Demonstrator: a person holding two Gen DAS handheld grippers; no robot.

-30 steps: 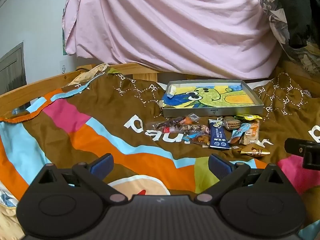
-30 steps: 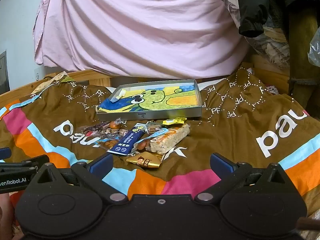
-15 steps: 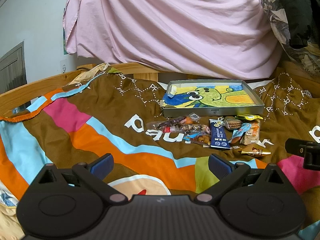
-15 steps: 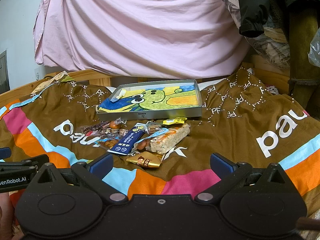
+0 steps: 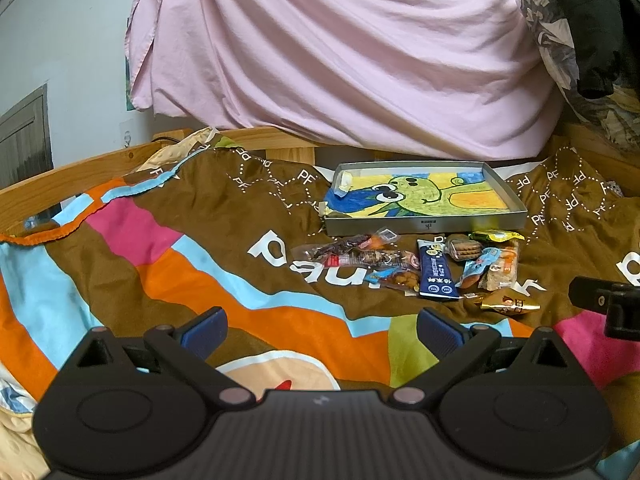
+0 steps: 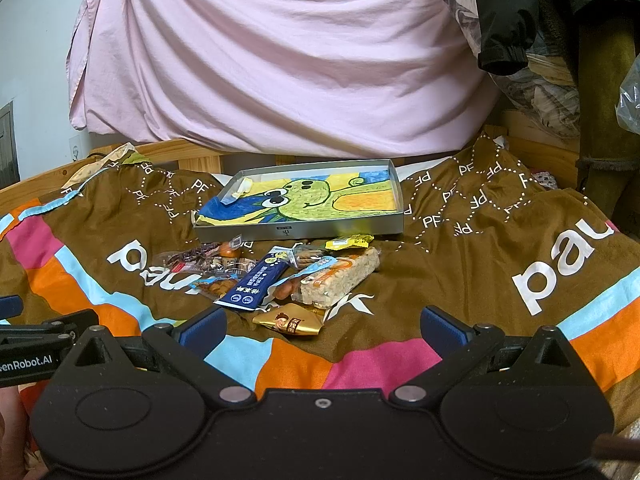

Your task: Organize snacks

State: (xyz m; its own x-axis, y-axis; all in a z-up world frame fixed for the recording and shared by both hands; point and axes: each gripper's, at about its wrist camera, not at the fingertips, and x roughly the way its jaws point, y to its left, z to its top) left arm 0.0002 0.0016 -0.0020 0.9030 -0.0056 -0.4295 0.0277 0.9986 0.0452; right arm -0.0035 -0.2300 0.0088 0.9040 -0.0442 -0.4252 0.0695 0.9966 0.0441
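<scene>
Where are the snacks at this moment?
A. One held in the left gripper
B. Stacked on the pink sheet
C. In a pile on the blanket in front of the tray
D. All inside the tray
C: the snacks lie on the blanket before the tray, which holds none.

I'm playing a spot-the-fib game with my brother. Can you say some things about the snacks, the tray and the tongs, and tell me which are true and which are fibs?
1. The snacks lie on the blanket in front of the tray. True.
2. The tray is full of snacks. False: none lie in it; its frog picture shows.
3. The right tongs are open and hold nothing. True.
4. The left tongs are squeezing the dark blue packet. False: they are open, short of the packet.
5. The gold packet is the snack nearest the right tongs. True.
</scene>
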